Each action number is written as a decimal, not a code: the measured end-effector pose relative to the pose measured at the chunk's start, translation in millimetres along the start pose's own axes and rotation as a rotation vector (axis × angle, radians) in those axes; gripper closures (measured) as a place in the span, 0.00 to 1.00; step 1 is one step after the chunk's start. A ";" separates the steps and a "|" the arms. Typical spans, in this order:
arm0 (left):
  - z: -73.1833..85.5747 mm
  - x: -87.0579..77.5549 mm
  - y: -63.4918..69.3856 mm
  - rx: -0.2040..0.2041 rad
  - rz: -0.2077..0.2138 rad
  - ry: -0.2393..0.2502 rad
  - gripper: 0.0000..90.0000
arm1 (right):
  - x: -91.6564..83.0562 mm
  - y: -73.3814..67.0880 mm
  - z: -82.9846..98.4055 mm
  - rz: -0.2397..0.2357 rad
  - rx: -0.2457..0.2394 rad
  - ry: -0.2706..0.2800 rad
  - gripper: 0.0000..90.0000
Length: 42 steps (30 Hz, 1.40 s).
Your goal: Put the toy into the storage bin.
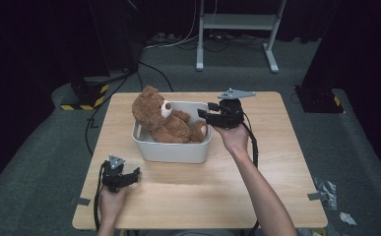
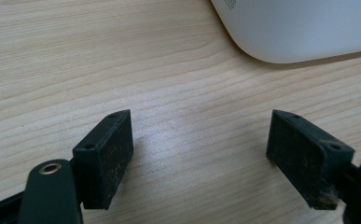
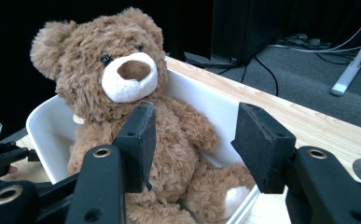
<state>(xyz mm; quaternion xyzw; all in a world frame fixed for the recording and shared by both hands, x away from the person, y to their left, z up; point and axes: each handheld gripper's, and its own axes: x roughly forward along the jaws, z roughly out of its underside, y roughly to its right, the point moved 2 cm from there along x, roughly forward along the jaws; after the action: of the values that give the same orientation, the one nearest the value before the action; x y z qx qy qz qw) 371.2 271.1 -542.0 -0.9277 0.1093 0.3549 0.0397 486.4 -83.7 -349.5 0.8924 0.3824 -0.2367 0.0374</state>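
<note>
A light wood desk (image 1: 276,162) is set on grey carpet (image 1: 40,162), with the room beyond kept pretty dark. Past the far edge, a white metal stand (image 1: 237,29) is parked on the floor, and a tangle of cables (image 1: 178,42) is spread around its feet. Yellow-and-black hazard tape (image 1: 87,98) can be seen off the far left corner. Bits of crumpled foil (image 1: 328,189) are scattered by the near right corner.
</note>
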 end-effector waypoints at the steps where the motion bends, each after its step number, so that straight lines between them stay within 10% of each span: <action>1: 0.0 0.0 0.0 0.000 0.000 0.000 0.25 | -1.2 0.7 0.6 0.000 0.001 0.002 0.54; 42: 0.0 0.0 0.1 0.000 0.000 0.001 0.25 | -44.0 19.9 24.4 0.056 0.021 0.048 0.53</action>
<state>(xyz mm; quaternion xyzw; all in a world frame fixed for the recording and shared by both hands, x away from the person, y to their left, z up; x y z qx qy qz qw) 371.2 271.0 -542.1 -0.9278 0.1090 0.3546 0.0396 464.5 -133.0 -353.4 0.9084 0.3558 -0.2181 0.0256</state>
